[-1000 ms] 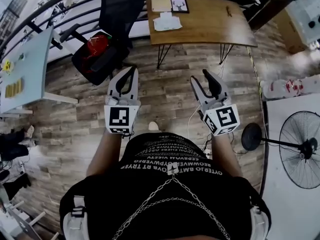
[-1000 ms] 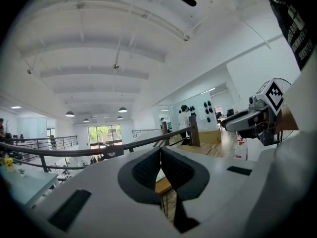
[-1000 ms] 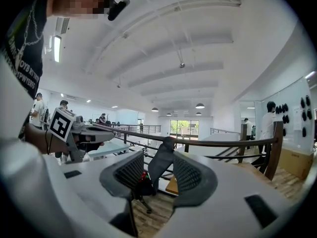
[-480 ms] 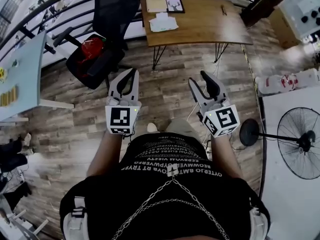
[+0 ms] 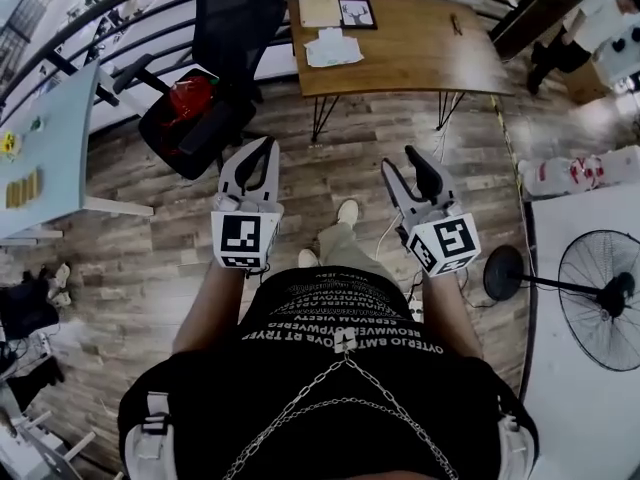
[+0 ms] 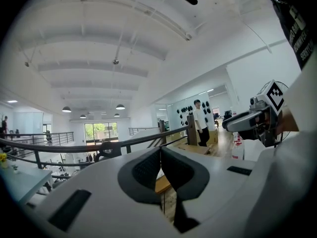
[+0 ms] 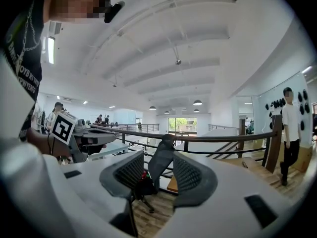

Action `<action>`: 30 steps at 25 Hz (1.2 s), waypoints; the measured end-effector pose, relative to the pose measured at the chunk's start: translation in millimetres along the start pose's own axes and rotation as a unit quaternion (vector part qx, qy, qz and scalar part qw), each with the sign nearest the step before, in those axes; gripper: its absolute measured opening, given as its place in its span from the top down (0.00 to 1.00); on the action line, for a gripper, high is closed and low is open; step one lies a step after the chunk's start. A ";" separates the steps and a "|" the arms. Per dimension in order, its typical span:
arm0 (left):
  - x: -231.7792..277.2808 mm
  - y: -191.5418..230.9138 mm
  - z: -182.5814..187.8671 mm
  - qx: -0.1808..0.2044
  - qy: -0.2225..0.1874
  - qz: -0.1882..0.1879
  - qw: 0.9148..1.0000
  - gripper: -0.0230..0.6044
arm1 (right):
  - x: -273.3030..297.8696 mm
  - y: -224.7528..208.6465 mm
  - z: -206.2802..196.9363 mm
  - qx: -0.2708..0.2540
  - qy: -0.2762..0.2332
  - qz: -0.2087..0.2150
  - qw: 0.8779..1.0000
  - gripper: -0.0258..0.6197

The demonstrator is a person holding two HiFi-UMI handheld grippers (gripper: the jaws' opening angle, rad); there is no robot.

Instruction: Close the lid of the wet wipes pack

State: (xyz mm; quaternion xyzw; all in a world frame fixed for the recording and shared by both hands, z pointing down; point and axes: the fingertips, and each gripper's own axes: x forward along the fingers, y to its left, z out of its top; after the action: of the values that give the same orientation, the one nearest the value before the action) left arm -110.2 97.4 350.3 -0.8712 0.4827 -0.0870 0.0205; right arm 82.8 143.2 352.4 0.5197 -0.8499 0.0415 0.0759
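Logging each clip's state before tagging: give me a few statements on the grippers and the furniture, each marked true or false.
1. The left gripper has its jaws together with nothing between them. True.
2. The right gripper is clamped on an object. False: its jaws stand apart with nothing between them.
3. The wooden table stands ahead of the person, beyond both grippers. True.
4. In the head view, the office chair stands right of the wooden table. False: it stands left of it.

Two tongs (image 5: 266,146) (image 5: 403,158), one wooden table (image 5: 420,53), one office chair (image 5: 238,18), one fan (image 5: 590,268).
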 end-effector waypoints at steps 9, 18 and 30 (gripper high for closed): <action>41.8 10.6 -4.2 0.004 0.016 0.014 1.000 0.92 | 37.7 -43.9 -4.3 0.014 0.004 0.015 1.000 0.69; 88.3 34.2 -12.1 -0.005 0.032 0.037 0.999 0.92 | 95.6 -71.4 -0.7 0.012 0.012 0.047 0.999 0.69; 154.7 55.1 17.7 -0.013 0.019 0.067 0.997 0.92 | 154.1 -117.3 18.3 0.013 0.016 0.084 0.996 0.69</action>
State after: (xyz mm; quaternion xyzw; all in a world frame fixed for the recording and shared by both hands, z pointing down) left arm -73.1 -63.6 346.7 -0.8353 0.5414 -0.0957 0.0054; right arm 116.6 -48.2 359.9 0.4467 -0.8887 0.0673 0.0785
